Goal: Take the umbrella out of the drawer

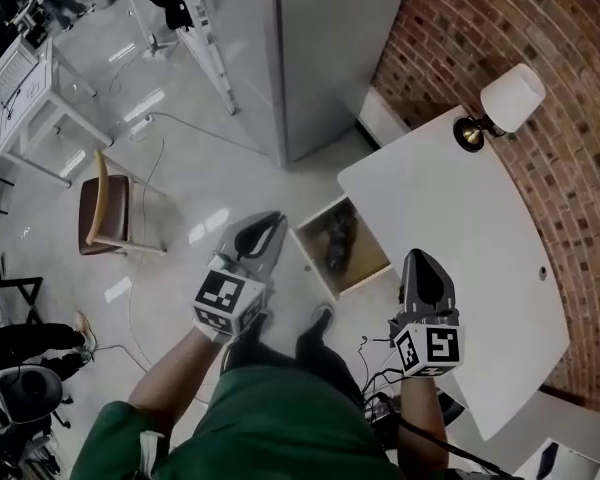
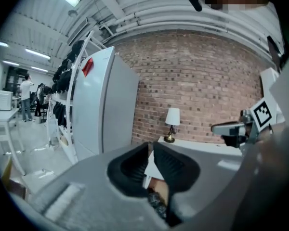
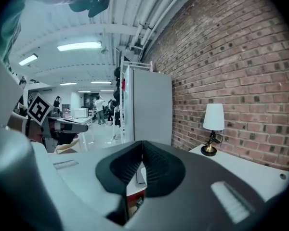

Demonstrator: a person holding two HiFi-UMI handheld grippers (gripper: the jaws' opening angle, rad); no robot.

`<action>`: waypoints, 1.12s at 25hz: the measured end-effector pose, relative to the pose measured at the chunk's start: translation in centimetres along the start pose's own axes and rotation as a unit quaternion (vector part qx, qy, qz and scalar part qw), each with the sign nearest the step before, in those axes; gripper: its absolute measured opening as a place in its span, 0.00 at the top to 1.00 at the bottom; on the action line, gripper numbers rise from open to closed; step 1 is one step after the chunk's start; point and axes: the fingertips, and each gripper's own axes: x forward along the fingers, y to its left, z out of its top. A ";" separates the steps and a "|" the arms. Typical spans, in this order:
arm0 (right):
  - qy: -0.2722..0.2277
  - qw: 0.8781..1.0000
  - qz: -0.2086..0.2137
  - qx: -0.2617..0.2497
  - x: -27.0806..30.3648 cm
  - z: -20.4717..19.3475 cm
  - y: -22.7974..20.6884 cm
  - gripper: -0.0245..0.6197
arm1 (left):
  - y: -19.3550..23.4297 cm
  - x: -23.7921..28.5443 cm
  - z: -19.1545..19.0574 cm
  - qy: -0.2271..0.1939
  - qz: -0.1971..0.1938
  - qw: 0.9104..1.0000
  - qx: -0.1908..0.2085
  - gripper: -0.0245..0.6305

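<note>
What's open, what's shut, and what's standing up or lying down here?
Drawer, open.
Umbrella, lying in the drawer.
Left gripper, shut, empty.
Right gripper, shut, empty.
Lamp, upright on the table.
Chair, upright, nobody on it.

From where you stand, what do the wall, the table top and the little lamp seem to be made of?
Wall: red-brown brick, matt and rough, pale mortar lines between courses.
Table top: smooth white board, probably laminate or paint; even colour, no grain.
Lamp: white shade, fabric or frosted glass, I cannot tell which; base looks like shiny brass-coloured metal.
</note>
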 end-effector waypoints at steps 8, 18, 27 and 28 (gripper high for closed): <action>0.044 0.997 0.058 0.001 3.9 -2.9 -2.1 0.96 | -1.4 3.5 -6.4 0.063 0.008 0.997 -0.041 0.88; 0.125 0.991 0.047 -0.014 6.7 -8.4 -2.2 0.96 | 0.5 10.7 -22.7 0.198 -0.040 0.970 -0.136 0.70; 0.183 0.982 0.040 0.020 8.4 -15.4 -1.3 0.96 | 1.1 17.7 -34.8 0.278 -0.036 0.938 -0.204 0.58; 0.191 0.980 0.044 0.021 8.6 -16.4 -1.5 0.96 | 0.8 18.5 -36.1 0.287 -0.036 0.935 -0.206 0.57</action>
